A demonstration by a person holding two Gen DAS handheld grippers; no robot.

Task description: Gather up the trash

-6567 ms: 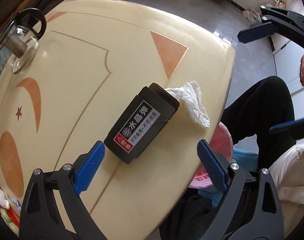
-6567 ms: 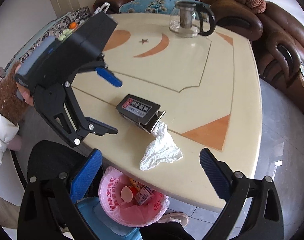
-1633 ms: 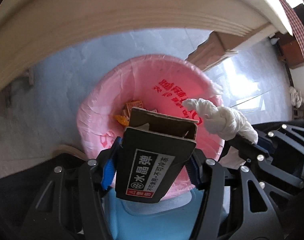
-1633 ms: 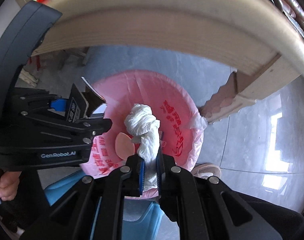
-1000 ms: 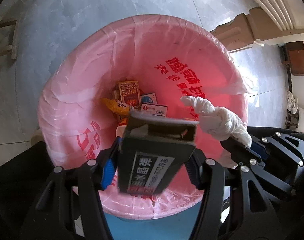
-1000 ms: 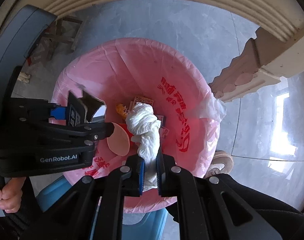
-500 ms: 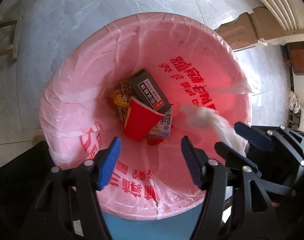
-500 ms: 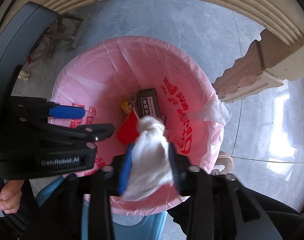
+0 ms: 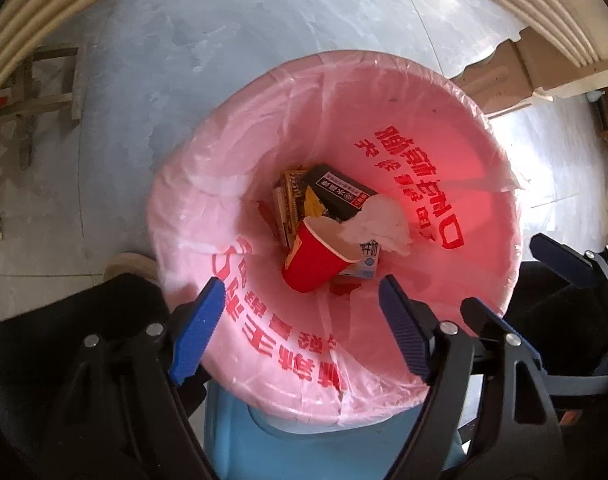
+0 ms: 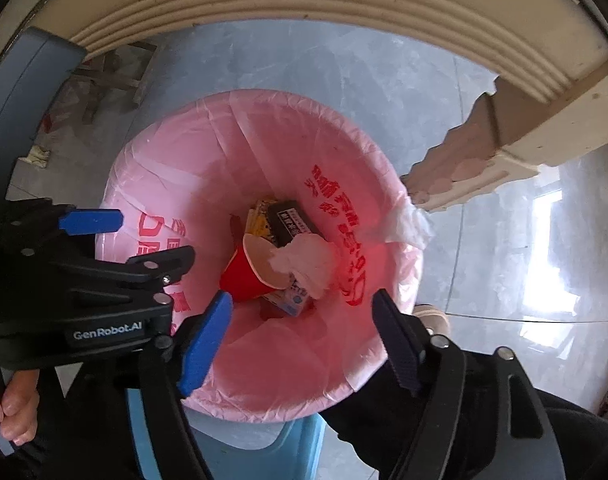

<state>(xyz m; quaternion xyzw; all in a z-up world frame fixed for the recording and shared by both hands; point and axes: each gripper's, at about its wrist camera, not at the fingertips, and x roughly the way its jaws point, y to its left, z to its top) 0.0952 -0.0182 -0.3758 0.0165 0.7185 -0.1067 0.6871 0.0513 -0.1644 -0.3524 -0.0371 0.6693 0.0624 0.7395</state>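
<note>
Both tools point down over the pink-lined trash bin. Your left gripper fills the lower centre of the left wrist view; its jaws are opening and nothing lies between them. Your right gripper sits at the lower centre of the right wrist view; its jaws are also opening, with nothing between the pads.

Location of the trash: the black box lies at the bottom of the bin, just above centre of the left wrist view. The white tissue rests on its lower right end and partly over the mouth of the red cup, which lies on its side. Other packets lie under and beside these.

Handling notes, as a judgement:
- The tissue is very light, soft and crushable. Pinch it anywhere on the bulk; it will deform, and loose ends may trail or snag.
- The black box looks like thin card: light, fairly stiff along its long faces, open at one end. Take it across the two long sides near the middle; a hard squeeze would likely buckle it.
- The bin liner is thin film, slippery and easily torn. Keep the fingertips off it.

The two items appear deposited. Before you lift, check that your grippers, which stand close beside each other at the bin rim, do not collide.
</note>
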